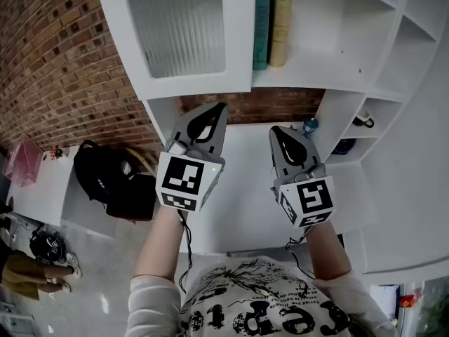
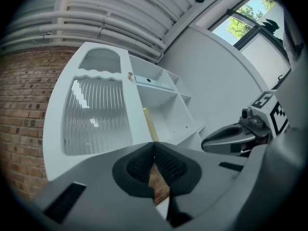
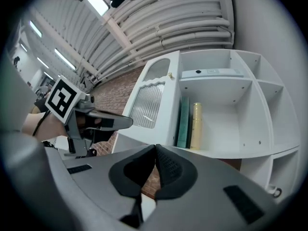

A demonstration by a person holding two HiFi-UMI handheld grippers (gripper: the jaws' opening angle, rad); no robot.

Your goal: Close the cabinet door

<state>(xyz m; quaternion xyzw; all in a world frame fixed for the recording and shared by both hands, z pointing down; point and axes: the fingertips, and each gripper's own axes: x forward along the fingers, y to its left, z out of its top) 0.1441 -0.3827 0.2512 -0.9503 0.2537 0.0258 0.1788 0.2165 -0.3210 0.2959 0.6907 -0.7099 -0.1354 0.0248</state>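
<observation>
Hanging below the ribbed-glass cabinet door (image 1: pixel 179 30), the left gripper (image 1: pixel 222 107) and right gripper (image 1: pixel 274 129) are clenching shut, empty. The door is standing open beside two books (image 1: pixel 271 23).

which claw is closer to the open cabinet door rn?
Left. The left claw sits just under the door, at its bottom edge; the right claw is further right, below the shelf holding the books.
</observation>
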